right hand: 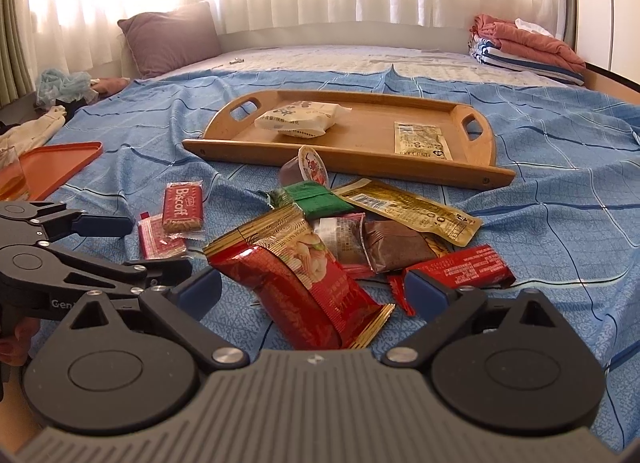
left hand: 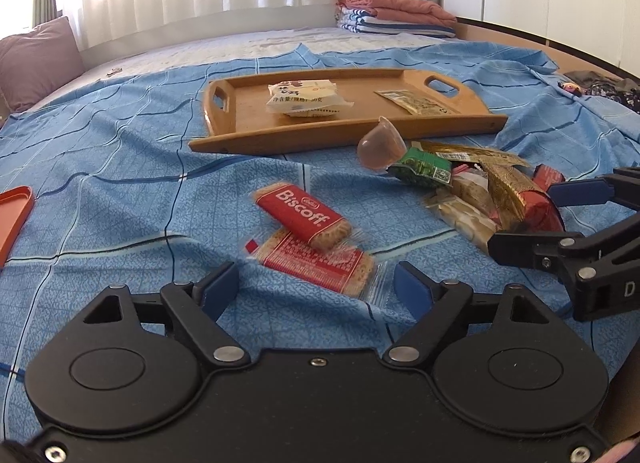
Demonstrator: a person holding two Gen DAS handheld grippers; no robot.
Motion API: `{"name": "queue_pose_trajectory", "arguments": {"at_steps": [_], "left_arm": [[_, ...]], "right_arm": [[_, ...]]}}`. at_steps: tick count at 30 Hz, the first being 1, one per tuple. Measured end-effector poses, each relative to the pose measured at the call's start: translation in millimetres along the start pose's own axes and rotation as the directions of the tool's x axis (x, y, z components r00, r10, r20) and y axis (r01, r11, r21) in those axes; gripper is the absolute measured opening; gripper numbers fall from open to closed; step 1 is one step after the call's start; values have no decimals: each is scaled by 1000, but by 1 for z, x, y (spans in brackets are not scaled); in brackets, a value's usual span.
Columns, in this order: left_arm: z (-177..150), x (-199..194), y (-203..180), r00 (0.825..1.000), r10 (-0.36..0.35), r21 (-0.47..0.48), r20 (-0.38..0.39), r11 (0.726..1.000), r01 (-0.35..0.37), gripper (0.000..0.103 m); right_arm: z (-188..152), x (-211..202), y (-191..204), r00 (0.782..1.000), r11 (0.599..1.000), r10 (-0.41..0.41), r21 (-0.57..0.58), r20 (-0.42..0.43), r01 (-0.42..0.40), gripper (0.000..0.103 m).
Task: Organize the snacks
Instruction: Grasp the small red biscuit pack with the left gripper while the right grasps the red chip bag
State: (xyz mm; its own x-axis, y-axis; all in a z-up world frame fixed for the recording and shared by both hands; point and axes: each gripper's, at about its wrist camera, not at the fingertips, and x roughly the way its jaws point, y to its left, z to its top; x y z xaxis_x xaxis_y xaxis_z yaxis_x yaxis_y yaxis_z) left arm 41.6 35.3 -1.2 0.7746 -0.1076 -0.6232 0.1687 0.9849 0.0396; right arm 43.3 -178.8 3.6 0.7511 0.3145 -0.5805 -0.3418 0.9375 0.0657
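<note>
A wooden tray (left hand: pixel 256 131) (right hand: pixel 360 159) lies on the blue bedsheet and holds a white snack pack (left hand: pixel 306 99) (right hand: pixel 300 119) and a flat sachet (left hand: pixel 416 101) (right hand: pixel 420 141). Two Biscoff packets (left hand: pixel 304 215) (right hand: pixel 182 207) lie stacked just ahead of my open, empty left gripper (left hand: pixel 316 287). My right gripper (right hand: pixel 312 291) is open around the near end of a red-and-gold pack (right hand: pixel 304 283), not closed on it. Behind it is a pile of snacks with a green pack (right hand: pixel 316 199) (left hand: pixel 424 167) and a jelly cup (right hand: pixel 308 169) (left hand: pixel 378 143).
An orange tray (right hand: pixel 52 167) (left hand: pixel 14 215) lies at the left. A purple pillow (right hand: pixel 172 39) and folded blankets (right hand: pixel 528 47) (left hand: pixel 396 11) sit at the far end of the bed. Clothes lie at both bed edges.
</note>
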Motion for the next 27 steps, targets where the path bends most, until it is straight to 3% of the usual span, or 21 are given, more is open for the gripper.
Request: {"name": "queue_pose_trajectory", "arguments": {"at_steps": [11, 14, 16, 21, 23, 25, 27], "left_arm": [[-6, -14, 12, 999, 46, -26, -19, 999, -47, 84], [-5, -16, 15, 995, 98, -40, -19, 994, -99, 85], [-2, -21, 9, 991, 136, -22, 13, 991, -136, 83], [9, -23, -18, 986, 133, 59, 97, 989, -139, 83], [12, -15, -21, 986, 148, 40, 78, 988, -151, 76], [13, -6, -19, 985, 168, -11, 45, 986, -167, 60], [11, -1, -14, 983, 183, -64, 23, 981, -181, 51]], "right_arm": [[-6, 0, -2, 1000, 1000, 0, 18, -5, 0, 94], [-6, -1, -2, 1000, 1000, 2, 26, 0, -2, 94], [-6, -1, -2, 1000, 1000, 2, 30, 0, -2, 93], [-4, -1, 2, 1000, 1000, 16, 14, -12, -16, 79], [-4, -3, 4, 1000, 1000, 21, -5, -13, -21, 71], [-4, -4, 6, 999, 999, 25, -22, -21, -26, 69], [-6, -6, 8, 999, 999, 37, -37, -25, -38, 69]]}}
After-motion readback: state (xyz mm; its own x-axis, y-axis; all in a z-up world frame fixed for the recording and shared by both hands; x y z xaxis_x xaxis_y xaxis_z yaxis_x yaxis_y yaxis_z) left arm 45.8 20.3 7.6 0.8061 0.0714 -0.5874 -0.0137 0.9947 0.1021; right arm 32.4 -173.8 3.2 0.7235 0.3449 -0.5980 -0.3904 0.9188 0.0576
